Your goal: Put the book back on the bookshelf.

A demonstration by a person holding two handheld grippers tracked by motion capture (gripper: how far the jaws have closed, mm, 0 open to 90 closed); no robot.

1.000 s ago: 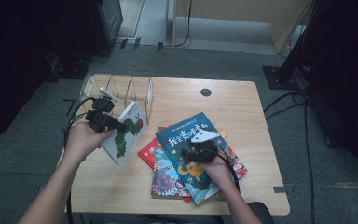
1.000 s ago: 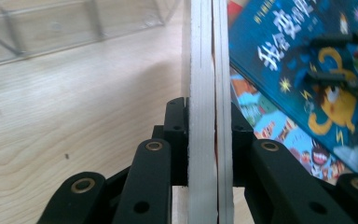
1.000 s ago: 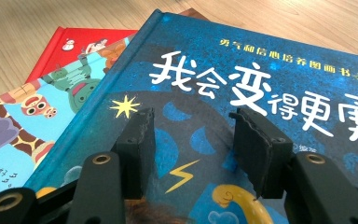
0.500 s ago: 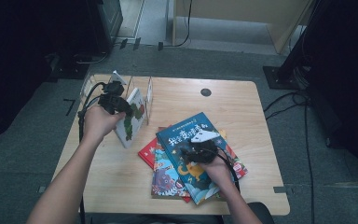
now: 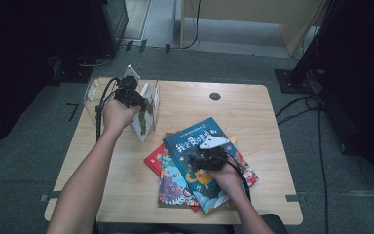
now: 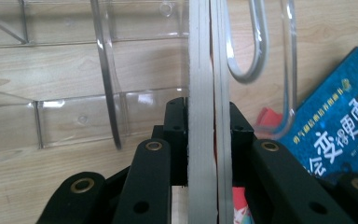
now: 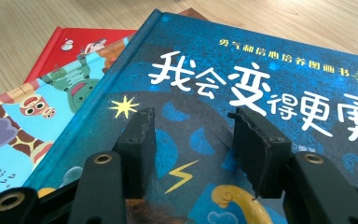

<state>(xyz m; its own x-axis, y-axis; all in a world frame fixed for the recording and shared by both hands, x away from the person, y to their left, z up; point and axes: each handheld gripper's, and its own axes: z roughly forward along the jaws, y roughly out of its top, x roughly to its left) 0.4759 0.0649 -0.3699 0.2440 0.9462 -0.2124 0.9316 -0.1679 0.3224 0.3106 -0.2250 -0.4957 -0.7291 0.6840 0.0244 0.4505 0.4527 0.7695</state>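
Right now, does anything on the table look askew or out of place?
Only the book pile: its books are fanned at different angles, the blue one on top. The left claw holds another book upright at the clear rack. No damage.

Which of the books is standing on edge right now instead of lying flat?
The white-covered book clamped in the left claw, by the clear rack; the others lie stacked under the blue book.

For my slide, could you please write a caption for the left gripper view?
Left gripper holds a thin book edge-on between its jaws, in front of the clear acrylic rack.
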